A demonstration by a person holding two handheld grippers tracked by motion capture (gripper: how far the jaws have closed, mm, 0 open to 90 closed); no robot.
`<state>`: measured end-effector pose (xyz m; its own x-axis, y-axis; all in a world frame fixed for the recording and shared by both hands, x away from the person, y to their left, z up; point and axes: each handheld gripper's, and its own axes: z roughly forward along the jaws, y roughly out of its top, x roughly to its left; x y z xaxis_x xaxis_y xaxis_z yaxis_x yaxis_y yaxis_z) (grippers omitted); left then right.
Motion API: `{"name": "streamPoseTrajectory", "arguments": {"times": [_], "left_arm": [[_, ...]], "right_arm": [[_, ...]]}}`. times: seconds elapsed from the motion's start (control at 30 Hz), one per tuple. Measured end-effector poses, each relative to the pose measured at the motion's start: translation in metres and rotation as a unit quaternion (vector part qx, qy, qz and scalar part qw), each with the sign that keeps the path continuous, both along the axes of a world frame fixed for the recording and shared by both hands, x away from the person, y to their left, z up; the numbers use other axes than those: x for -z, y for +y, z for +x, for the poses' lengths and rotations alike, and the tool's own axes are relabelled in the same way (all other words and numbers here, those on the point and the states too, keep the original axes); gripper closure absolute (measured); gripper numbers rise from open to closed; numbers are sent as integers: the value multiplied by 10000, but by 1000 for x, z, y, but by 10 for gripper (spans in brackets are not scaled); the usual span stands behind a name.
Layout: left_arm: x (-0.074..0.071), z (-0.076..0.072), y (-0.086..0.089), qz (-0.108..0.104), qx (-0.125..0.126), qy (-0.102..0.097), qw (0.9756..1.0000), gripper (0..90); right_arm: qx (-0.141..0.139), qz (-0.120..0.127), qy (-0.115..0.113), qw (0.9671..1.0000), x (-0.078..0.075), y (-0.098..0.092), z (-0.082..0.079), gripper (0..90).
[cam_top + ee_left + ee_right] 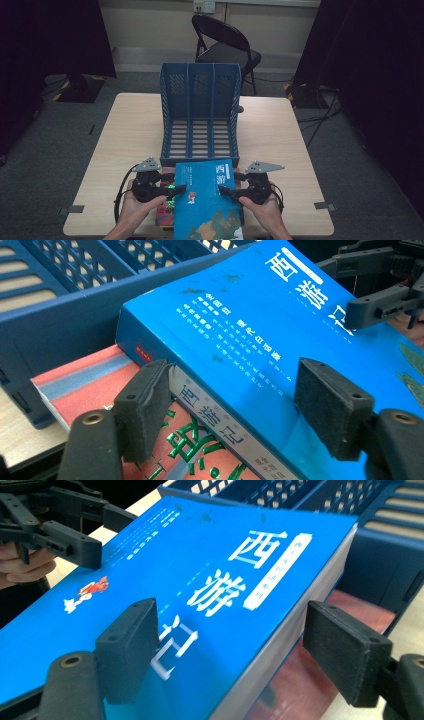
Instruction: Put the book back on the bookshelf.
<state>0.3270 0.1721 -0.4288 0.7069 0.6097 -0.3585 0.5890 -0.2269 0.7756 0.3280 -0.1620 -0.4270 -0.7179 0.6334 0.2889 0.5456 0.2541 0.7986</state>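
Observation:
A thick blue book (207,200) with white characters on its cover lies on a red book (164,216) at the table's front edge. My left gripper (176,189) straddles the blue book's spine side. In the left gripper view one pad (145,405) sits by the spine and the other (332,407) stands over the cover of the blue book (235,335); the jaws look open. My right gripper (226,190) straddles the opposite page edge. There one pad (127,647) is over the cover and the other (345,652) stands off the pages.
A blue three-slot file rack (200,90) stands just behind the books, its open slots facing me. The wooden table (270,140) has bare room to either side of the rack. A black folding chair (225,45) stands beyond the far edge.

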Motion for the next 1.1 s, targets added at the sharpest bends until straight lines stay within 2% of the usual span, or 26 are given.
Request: {"name": "streamPoseTrajectory", "arguments": {"times": [0.13, 0.27, 0.3, 0.4, 0.47, 0.5, 0.6, 0.7, 0.8, 0.87, 0.93, 0.97, 1.0, 1.03, 1.07, 1.1], "left_arm": [[0, -3, -2, 30, -57, -142, 9999, 302], [2, -4, -3, 9, -102, -210, 9997, 279], [2, -4, -3, 9, -102, -210, 9997, 279], [3, -1, -2, -50, -112, -6, 9999, 275], [4, 0, -1, -92, -69, -23, 9999, 270], [4, -1, -1, -85, -89, -58, 9999, 272], [4, -1, -1, -90, -78, -74, 9999, 272], [4, -1, -1, -82, -75, -64, 9999, 272], [5, -1, -1, -109, -80, -70, 9999, 272], [5, -1, -1, -129, -91, -63, 9999, 272], [5, -1, -1, -134, -93, -62, 9998, 273], [5, -1, -1, -134, -93, -62, 9998, 273], [5, -1, -1, -142, -99, -52, 9998, 273], [5, -1, -1, -142, -99, -52, 9998, 273], [5, -1, -1, -145, -100, -44, 9998, 273], [5, -1, -1, -145, -100, -44, 9998, 274]], "right_arm": [[-11, -111, -60, 9999, -2, 1, -8, 218], [-49, -57, 17, 10000, 0, 1, -3, 178], [-34, -33, 44, 10000, 1, 3, -1, 164], [16, -37, 199, 9998, 2, 6, 4, 132], [22, -77, 187, 9998, 1, 7, 4, 136], [30, -76, 198, 9998, 1, 7, 4, 145], [133, -68, 112, 9998, -4, 4, 3, 259], [173, 210, 213, 9994, -7, -3, 5, 343], [206, 345, 186, 9990, -9, -6, 4, 373], [207, 485, 148, 9985, -12, -7, 3, 442], [140, 615, 117, 9979, -16, -8, 1, 469], [140, 615, 117, 9979, -16, -8, 1, 469], [-36, 609, 198, 9979, -15, -5, -1, 493], [-36, 609, 198, 9979, -15, -5, -1, 493], [-26, 427, 183, 9989, -14, -2, -3, 493], [-26, 427, 183, 9989, -14, -2, -3, 493]]}}
